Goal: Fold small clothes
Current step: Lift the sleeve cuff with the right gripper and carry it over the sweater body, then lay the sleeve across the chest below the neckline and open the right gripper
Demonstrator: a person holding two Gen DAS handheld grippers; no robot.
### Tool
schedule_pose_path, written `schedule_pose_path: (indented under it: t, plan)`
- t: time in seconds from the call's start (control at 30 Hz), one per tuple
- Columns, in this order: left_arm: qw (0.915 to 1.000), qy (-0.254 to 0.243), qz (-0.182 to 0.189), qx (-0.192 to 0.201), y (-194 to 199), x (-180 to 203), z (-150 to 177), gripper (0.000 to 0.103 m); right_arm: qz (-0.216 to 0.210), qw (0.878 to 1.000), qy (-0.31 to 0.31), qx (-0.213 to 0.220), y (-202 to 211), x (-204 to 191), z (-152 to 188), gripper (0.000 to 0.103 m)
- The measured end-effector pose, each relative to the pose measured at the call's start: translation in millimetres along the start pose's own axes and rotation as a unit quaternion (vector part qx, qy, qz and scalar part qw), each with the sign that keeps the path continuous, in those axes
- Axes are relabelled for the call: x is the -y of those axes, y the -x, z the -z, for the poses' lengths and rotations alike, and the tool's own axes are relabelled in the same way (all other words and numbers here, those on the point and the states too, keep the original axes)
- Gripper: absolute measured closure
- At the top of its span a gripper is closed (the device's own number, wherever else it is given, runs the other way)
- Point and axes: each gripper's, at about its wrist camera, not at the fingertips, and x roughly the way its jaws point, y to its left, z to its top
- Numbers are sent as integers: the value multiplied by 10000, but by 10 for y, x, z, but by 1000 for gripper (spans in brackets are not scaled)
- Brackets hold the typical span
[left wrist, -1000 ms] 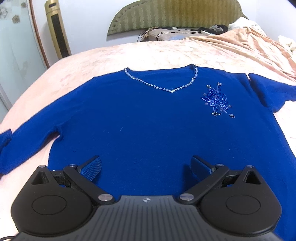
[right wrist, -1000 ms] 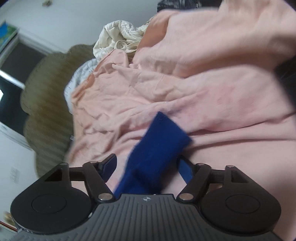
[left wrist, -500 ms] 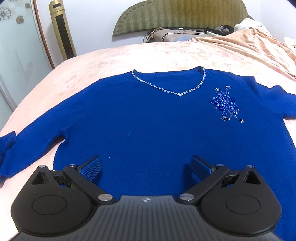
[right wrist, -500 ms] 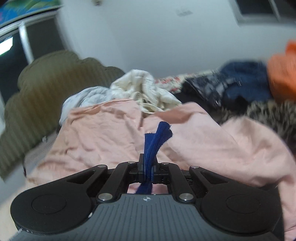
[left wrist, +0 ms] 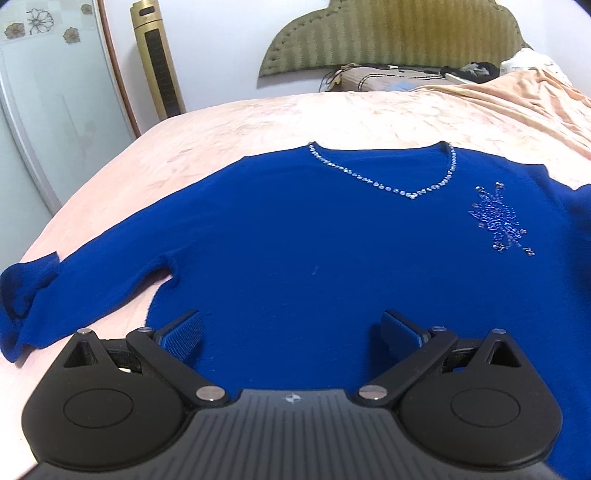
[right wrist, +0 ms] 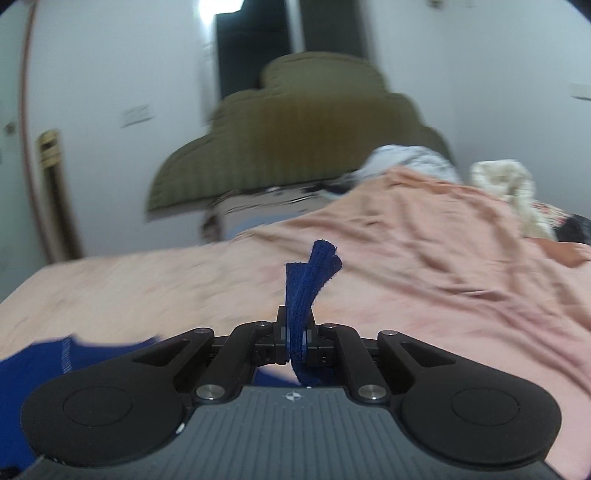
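A royal-blue sweater [left wrist: 314, 236] with a beaded V-neck and a beaded flower on the chest lies flat, front up, on the pink bed. Its left sleeve [left wrist: 33, 295] stretches out to the bed's left edge with the cuff bunched. My left gripper [left wrist: 291, 328] is open and empty, hovering over the sweater's lower hem. My right gripper [right wrist: 295, 332] is shut on the cuff of the sweater's right sleeve [right wrist: 308, 280], which sticks up between the fingers, lifted above the bed. Part of the sweater [right wrist: 74, 354] shows at lower left in the right wrist view.
The pink bedsheet [left wrist: 258, 129] covers the bed; a rumpled pink blanket [right wrist: 443, 240] and piled clothes [right wrist: 506, 192] lie at the right. An olive headboard [left wrist: 391, 33] stands behind. A gold tower fan [left wrist: 157, 59] and glass door [left wrist: 44, 110] stand left.
My right gripper closed on the right sleeve cuff, lifted it and swung left toward the headboard. The left gripper drew back slightly; the right sleeve end left its view.
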Motion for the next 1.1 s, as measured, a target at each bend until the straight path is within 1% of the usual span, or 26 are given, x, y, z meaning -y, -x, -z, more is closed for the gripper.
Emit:
schedule_pose_path:
  t: [0.17,0.33,0.43,0.63,0.77,0.83,0.87,0.97,1.03,1.07,1.1]
  plan:
    - [10000,43,-57,56,12,-58,16,0,-506,9978,155,-407,-131,-520,141,92]
    - [9999,58,-101,81,18,-102,28,0,-851,9936,504,-548,-179,-1046,240,92]
    - [9998,83,-138,88,22,-140,41,0,-960,9915,631,-613,-236,-1296,264,91]
    - [9997,124,-215,72,7,-228,68,0,-1194,9878,676,-737,-362,-1630,274,91]
    - [9996,131,-231,55,-7,-285,82,0,-1398,9850,740,-695,-359,-1876,290,91]
    - [9996,145,-234,60,1,-317,89,0,-1488,9830,841,-665,-365,-1990,295,96]
    - [9996,149,-234,64,4,-337,94,0,-1502,9823,911,-659,-368,-2038,301,96]
    - [9995,175,-256,100,32,-408,116,0,-1461,9819,993,-688,-351,-2002,288,95]
    - [9995,200,-231,116,46,-456,125,0,-1495,9804,1051,-737,-332,-1866,286,77]
    - [9995,219,-217,115,45,-477,127,0,-1498,9782,1198,-799,-313,-1803,312,54]
    - [9994,241,-208,107,42,-492,126,0,-1487,9748,1433,-838,-281,-1746,363,41]
